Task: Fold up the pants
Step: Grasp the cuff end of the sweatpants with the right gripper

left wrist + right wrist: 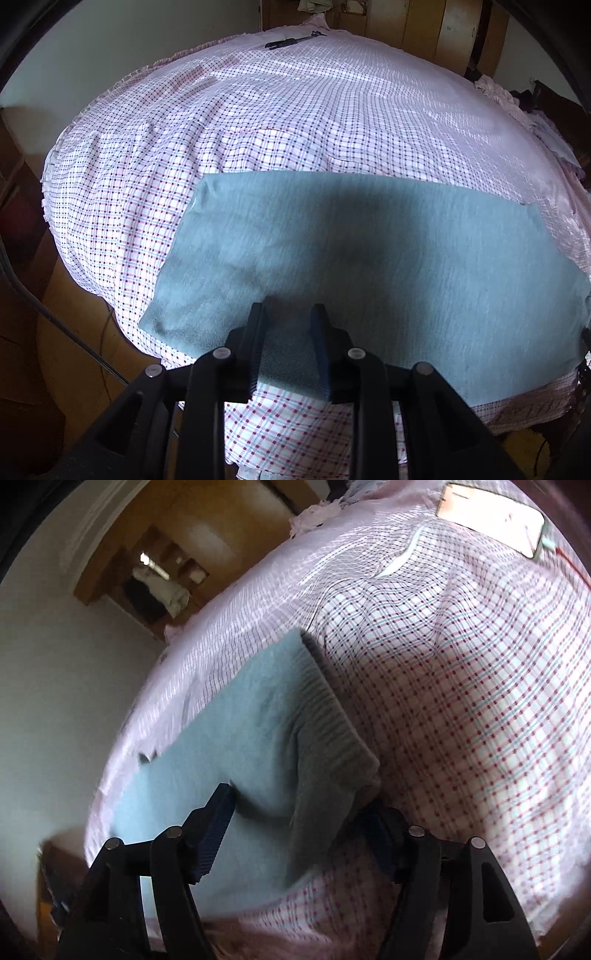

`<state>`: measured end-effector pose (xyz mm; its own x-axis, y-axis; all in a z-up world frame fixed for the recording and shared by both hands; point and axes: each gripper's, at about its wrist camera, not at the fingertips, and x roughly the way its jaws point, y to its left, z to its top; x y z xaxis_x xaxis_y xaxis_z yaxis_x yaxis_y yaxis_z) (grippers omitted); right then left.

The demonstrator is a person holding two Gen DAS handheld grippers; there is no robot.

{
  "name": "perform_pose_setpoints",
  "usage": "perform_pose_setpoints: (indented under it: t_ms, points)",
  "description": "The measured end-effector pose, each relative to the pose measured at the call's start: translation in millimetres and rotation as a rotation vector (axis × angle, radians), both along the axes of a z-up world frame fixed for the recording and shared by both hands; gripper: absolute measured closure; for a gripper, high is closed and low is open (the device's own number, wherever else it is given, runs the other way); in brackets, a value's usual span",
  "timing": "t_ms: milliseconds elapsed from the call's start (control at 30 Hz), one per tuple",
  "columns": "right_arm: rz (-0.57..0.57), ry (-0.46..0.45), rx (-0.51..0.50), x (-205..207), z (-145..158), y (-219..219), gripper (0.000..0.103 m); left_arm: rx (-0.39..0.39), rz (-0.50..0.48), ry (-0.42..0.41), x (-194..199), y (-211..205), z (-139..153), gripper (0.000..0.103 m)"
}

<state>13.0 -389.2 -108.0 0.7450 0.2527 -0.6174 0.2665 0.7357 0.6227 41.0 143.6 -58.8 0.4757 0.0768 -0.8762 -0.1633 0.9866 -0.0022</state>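
Observation:
Teal-grey pants (369, 258) lie folded into a flat band across the near side of a bed with a checked sheet (258, 129). My left gripper (289, 317) is over their near edge, and its narrow gap is filled by a pinch of the cloth. In the right wrist view the pants (266, 738) end in a ribbed grey waistband (328, 709). My right gripper (299, 805) stands wide open around the waistband's near corner. Its left fingertip (221, 805) is clear of the cloth; the right one is partly hidden behind the corner.
A black tool (291, 40) lies at the bed's far edge and a white flat item (491, 520) near another edge. Crumpled pink bedding (495, 92) sits at the far right. Wooden wardrobes (424, 29) stand behind; wooden floor (74, 350) with a dark cable (37, 306) lies left.

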Motion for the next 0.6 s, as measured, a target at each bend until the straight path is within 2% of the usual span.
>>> perform_pose_setpoints:
  t_ms: [200,267,367,467,600]
  points:
    - [-0.044,-0.071,0.114,-11,-3,-12,0.041,-0.006,0.002,-0.002,0,0,-1,0.076]
    - [-0.053,-0.11,0.15,-19,1,-14,0.046,-0.007,0.003,-0.003,-1,1,-1,0.076]
    - [-0.061,-0.165,0.196,-30,7,-16,0.047,-0.006,0.0,-0.003,0,1,-2,0.076]
    - [-0.032,-0.175,0.175,-34,14,-12,0.047,-0.01,-0.001,-0.003,0,3,-2,0.076]
    - [0.002,-0.114,0.132,-27,6,-1,0.047,-0.008,0.0,-0.005,0,3,-3,0.076]
